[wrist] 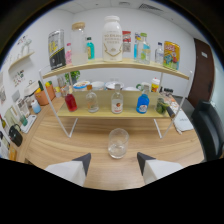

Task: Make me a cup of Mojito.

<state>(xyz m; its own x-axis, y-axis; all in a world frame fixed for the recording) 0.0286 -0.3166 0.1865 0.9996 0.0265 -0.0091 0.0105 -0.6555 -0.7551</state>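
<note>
The gripper (114, 161) hovers with fingers apart; an empty-looking glass (118, 142) stands on the table (60, 145) just ahead, between their tips. Beyond, a two-tier shelf (115, 65) holds bottles, labels unreadable.

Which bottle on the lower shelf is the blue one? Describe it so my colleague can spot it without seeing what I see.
Find the two-tier wooden shelf standing on the table beyond the open gripper and the empty glass. On its lower tier stands a row of small bottles. The blue bottle is right of the clear bottle with a red label; it alone is blue, with a white cap.
</note>
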